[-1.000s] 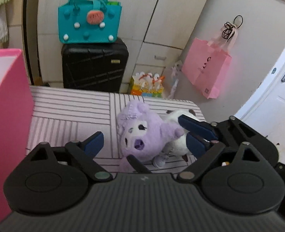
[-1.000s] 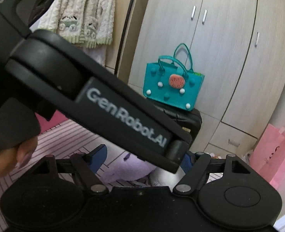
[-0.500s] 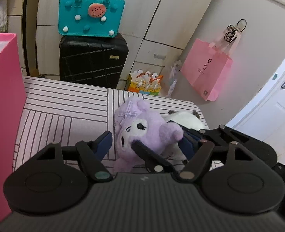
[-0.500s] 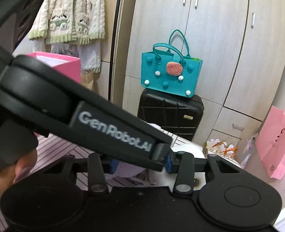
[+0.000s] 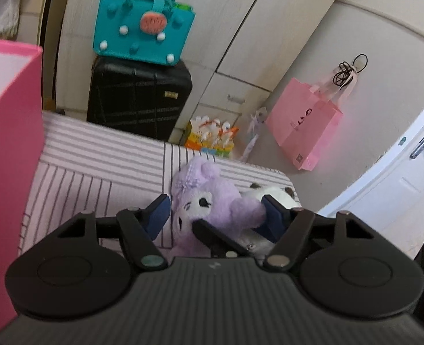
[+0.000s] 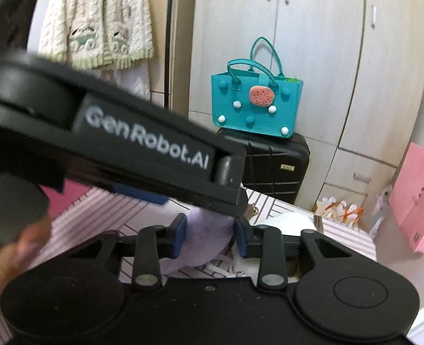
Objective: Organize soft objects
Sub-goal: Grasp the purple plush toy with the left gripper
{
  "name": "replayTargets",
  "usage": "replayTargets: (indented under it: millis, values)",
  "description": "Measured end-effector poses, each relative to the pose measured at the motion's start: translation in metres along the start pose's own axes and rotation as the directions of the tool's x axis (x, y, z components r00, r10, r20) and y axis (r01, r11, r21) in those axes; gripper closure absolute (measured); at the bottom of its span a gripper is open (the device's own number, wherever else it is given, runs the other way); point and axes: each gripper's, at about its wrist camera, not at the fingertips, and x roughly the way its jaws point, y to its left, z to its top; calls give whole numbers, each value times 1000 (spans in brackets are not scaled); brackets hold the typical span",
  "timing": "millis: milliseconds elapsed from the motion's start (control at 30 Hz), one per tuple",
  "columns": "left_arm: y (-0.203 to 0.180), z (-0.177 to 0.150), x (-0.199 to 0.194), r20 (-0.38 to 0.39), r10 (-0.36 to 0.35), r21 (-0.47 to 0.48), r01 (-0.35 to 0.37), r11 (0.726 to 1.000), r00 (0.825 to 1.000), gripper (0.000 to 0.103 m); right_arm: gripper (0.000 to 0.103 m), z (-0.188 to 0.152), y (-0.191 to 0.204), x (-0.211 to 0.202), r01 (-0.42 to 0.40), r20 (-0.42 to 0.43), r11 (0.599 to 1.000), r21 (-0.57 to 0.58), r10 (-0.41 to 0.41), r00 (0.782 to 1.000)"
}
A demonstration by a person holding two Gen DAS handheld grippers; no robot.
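A purple plush toy [image 5: 209,204] lies on the striped bed cover [image 5: 102,166] with a white plush toy [image 5: 275,194] behind its right side. My left gripper [image 5: 216,210] has its blue pads on both sides of the purple plush and is closed on it. In the right wrist view my right gripper [image 6: 209,235] is closed on the purple plush [image 6: 203,230] too; the left gripper body [image 6: 143,143] crosses above it. The white plush [image 6: 286,222] shows to its right.
A pink box [image 5: 8,132] stands at the left on the bed. Behind the bed are a black suitcase [image 5: 140,100] with a teal bag [image 5: 143,26] on top, wardrobe doors, a pink paper bag [image 5: 304,126] and a white door at right.
Both grippers have narrowed onto the purple plush. The left gripper has come closer to it, and the right gripper's jaws went from wide to tight around it.
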Motion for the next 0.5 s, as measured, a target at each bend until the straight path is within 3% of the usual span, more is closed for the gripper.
replayTargets:
  millis: [200, 367, 500]
  values:
    - [6, -3, 7, -50, -35, -65, 32, 997, 998, 31, 69, 0, -11, -8, -64, -16, 984, 168, 68, 998]
    - [17, -8, 12, -89, -20, -182, 4, 983, 996, 43, 71, -1, -10, -12, -66, -47, 972, 225, 79, 996]
    - [13, -12, 7, -95, 6, -182, -24, 983, 995, 49, 71, -4, -12, -12, -78, -56, 961, 267, 96, 994]
